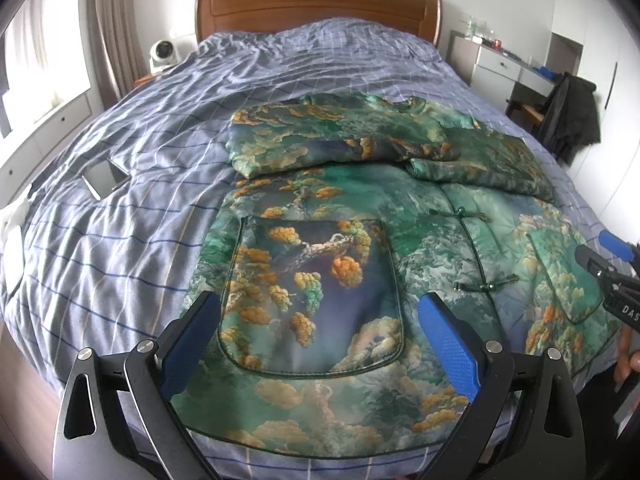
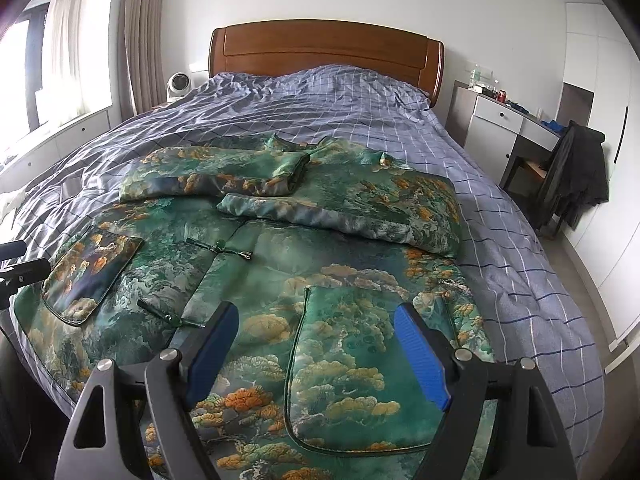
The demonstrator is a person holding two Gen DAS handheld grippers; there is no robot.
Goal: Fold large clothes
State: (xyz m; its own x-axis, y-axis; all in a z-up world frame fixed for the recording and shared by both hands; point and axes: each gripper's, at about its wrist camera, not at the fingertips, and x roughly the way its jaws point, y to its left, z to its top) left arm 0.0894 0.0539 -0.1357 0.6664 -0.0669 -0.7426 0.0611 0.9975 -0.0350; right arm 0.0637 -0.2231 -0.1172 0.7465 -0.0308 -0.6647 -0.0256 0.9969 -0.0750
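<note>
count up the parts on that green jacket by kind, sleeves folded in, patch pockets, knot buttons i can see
Folded-in sleeves: 2, left sleeve and right sleeve
Patch pockets: 2, left pocket and right pocket
Knot buttons in view: 2, upper button and lower button
Total: 6

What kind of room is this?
A bedroom, most likely in a home: a bed with a wooden headboard and checked blue duvet, curtains by the window, and a small desk alongside.
</note>
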